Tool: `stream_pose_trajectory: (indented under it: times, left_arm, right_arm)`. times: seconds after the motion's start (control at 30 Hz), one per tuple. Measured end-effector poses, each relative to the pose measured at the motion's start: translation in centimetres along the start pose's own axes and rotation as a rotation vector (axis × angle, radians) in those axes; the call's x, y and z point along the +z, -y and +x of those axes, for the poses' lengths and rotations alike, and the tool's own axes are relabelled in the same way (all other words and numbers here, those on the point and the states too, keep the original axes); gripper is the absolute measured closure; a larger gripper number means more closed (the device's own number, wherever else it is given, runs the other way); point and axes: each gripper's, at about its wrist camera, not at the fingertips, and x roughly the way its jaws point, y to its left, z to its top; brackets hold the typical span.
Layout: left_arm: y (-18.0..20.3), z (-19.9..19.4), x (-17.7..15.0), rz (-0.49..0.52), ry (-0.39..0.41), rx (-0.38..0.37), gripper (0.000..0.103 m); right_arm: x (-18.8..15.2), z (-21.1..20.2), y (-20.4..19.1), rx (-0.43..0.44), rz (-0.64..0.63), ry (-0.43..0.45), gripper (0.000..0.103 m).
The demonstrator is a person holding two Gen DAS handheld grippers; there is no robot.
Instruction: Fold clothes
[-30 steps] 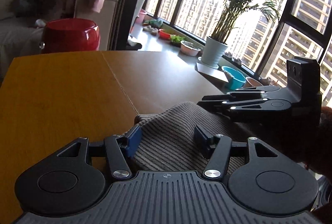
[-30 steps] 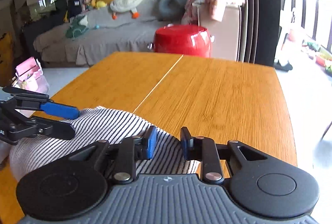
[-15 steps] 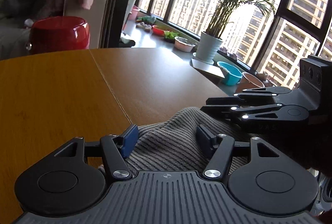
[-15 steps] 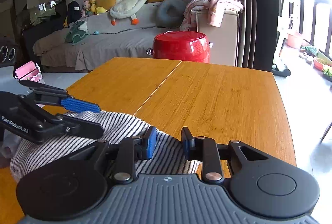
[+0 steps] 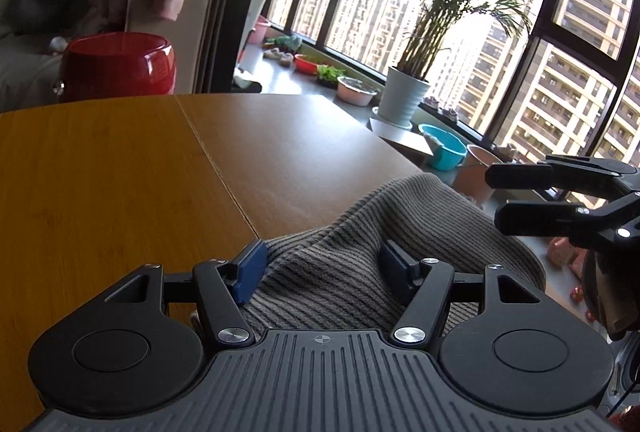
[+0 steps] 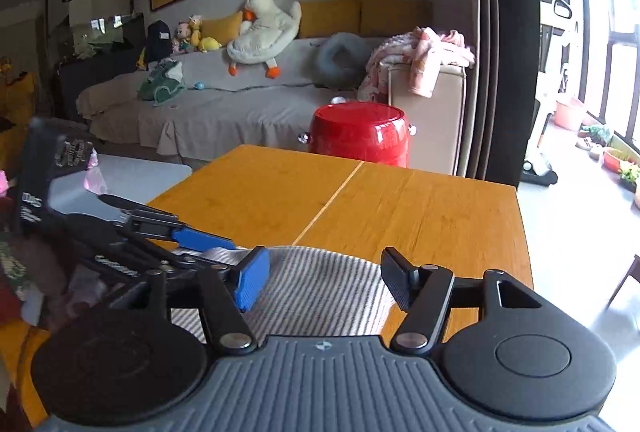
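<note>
One bare wooden table (image 6: 420, 199), grey sofa (image 6: 224, 111) beyond.

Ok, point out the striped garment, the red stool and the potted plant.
striped garment (image 5: 332, 268): left wrist view, middle of the ribbed fabric between the claw's fingers.
red stool (image 6: 360, 133): right wrist view, its glossy side.
potted plant (image 5: 402, 99): left wrist view, the white pot.

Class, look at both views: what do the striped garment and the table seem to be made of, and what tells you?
Garment: soft ribbed knit, probably cotton or wool; fine stripes, matte, drapes in folds. Table: wood or wood veneer, likely bamboo; golden grain lines, smooth satin sheen, a seam down the middle.
</note>
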Motion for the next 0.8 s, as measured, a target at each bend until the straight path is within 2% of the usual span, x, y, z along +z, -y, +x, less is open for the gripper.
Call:
stream_pose_trajectory:
  times: [0.03,0.13,0.23,0.27,0.33,0.5,0.63,0.8]
  left_arm:
    - [0.0,0.0,0.0,-0.002,0.000,-0.001,0.034]
    - [0.1,-0.1,-0.2,0.005,-0.002,0.007,0.033]
    - [0.1,-0.2,-0.3,0.005,-0.006,0.014,0.031]
    - [0.0,-0.1,-0.3,-0.001,-0.008,0.012,0.031]
    - [-0.1,-0.1,-0.3,-0.009,-0.012,0.008,0.029]
    - [-0.2,-0.2,-0.5,-0.015,-0.012,0.007,0.028]
    - [-0.2,-0.2,-0.6,-0.023,-0.006,0.011,0.028]
    - [0.0,-0.4,-0.7,-0.023,-0.002,0.022,0.028]
  right_arm:
    - [-0.3,-0.2,-0.2,0.001,0.006,-0.010,0.040]
    - [-2.6,1.6,-0.2,-0.057,0.042,-0.115,0.042]
    - [-4.2,2.5,1.6,-0.014,0.219,-0.120,0.038]
    - [-4.2,2.6,1.9,-0.007,0.240,-0.121,0.037]
    - [-4.1,2.6,2.1,-0.011,0.238,-0.121,0.033]
    - [-3.3,1.4,1.2,-0.046,0.203,-0.139,0.031]
    - [-3.2,-0.7,1.1,-0.045,0.250,-0.173,0.023]
    - [-4.5,-2.1,1.4,-0.005,0.364,-0.224,0.022]
